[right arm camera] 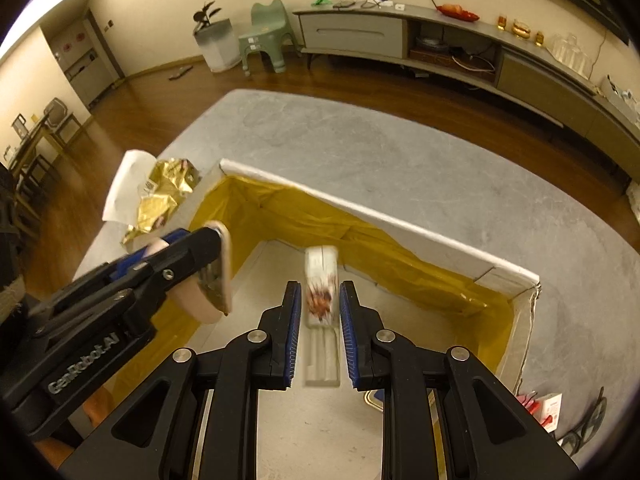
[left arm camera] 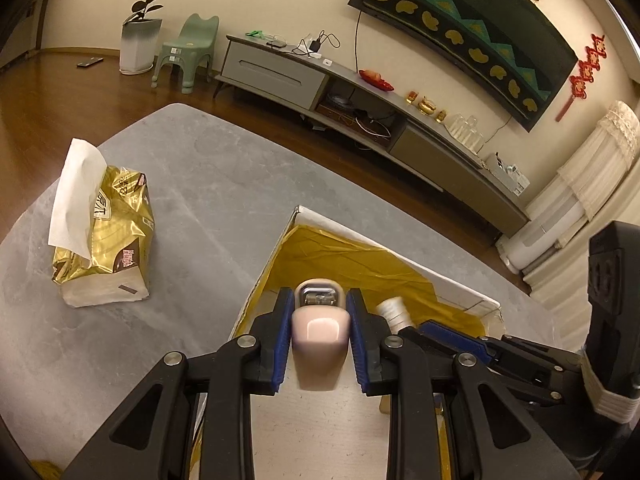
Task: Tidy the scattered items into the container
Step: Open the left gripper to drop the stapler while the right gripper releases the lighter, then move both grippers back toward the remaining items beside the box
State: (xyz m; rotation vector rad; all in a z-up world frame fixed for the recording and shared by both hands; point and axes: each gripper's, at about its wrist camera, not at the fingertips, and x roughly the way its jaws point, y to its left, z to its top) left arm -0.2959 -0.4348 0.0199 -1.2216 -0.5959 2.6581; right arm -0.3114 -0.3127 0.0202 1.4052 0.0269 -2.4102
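Lower both loads near box floor before release: left gripper clamps pink stapler; right gripper, jaws slightly parted, white packet blurred between.

An open white box lined with gold foil sits on the grey table. Above its pale floor hang a pink stapler, tilted nose-up, and a blurred white printed packet.

Warm, dim yellowish room light with a bright glare at the right view's top-left corner, heavy fisheye bending and dark vignetted edges in both, and motion blur smearing the white packet.
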